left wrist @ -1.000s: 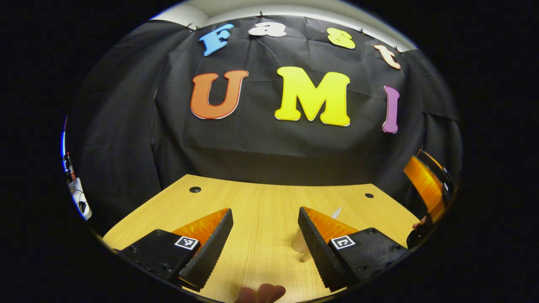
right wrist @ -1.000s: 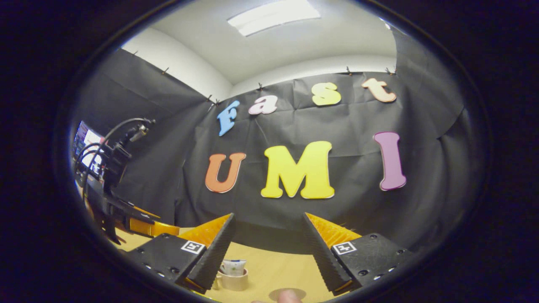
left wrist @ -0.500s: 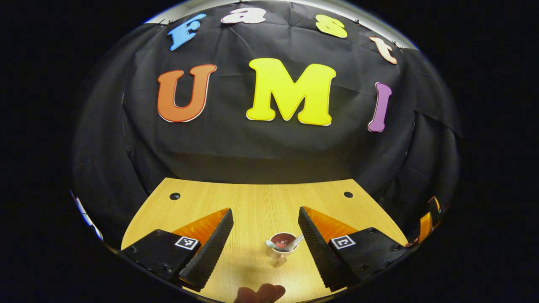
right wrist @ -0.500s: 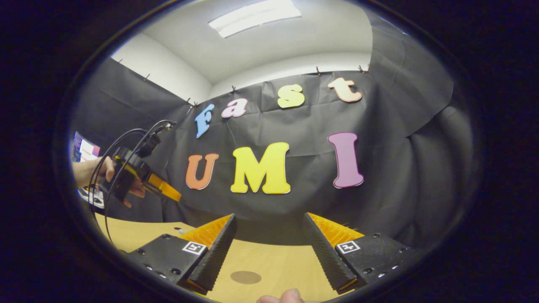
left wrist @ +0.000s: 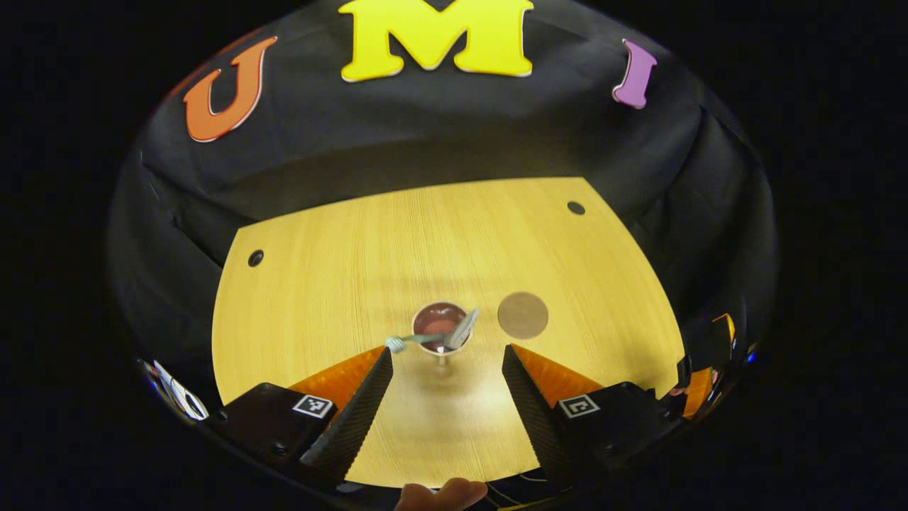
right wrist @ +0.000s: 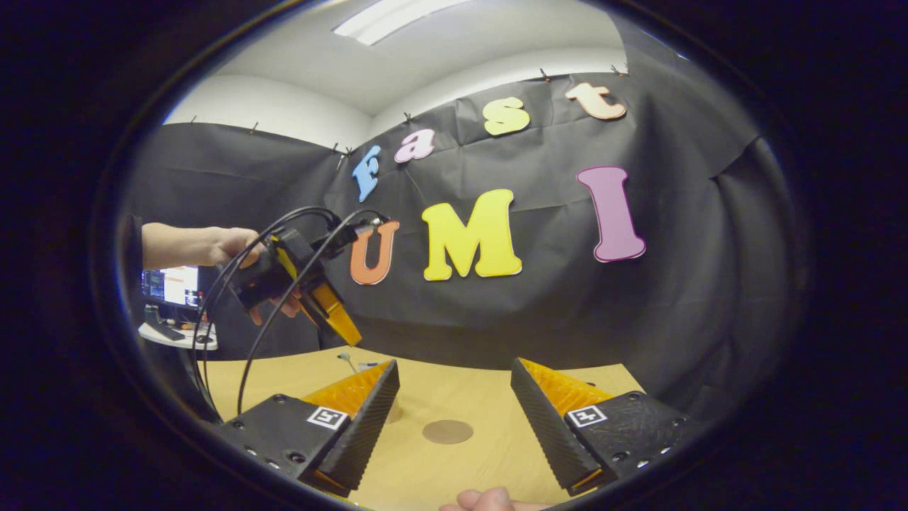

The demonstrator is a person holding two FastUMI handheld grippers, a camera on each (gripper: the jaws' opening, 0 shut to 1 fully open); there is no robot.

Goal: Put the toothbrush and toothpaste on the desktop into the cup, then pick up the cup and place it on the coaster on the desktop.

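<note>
From above, in the left gripper view, a small cup [left wrist: 440,328] with a reddish inside stands on the wooden table [left wrist: 319,270]. The toothbrush [left wrist: 408,342] leans out of it to the left, and the toothpaste tube [left wrist: 462,329] rests against its right rim. A round brown coaster [left wrist: 523,315] lies just right of the cup, apart from it. My left gripper [left wrist: 446,350] hangs open above the cup and holds nothing. My right gripper [right wrist: 455,363] is open and empty, low over the table, with the coaster [right wrist: 447,431] between its fingers' lines. The toothbrush tip [right wrist: 345,360] pokes up behind its left finger.
A hand holds the left gripper [right wrist: 339,328] with trailing cables, high at the left of the right gripper view. The table has two dark holes [left wrist: 255,257] [left wrist: 576,208] near its far corners. A monitor [right wrist: 170,284] stands off to the left.
The left gripper rose and tipped downward, so the cup and coaster are seen from above. The right gripper view swung, bringing the left gripper and hand nearer its middle.
</note>
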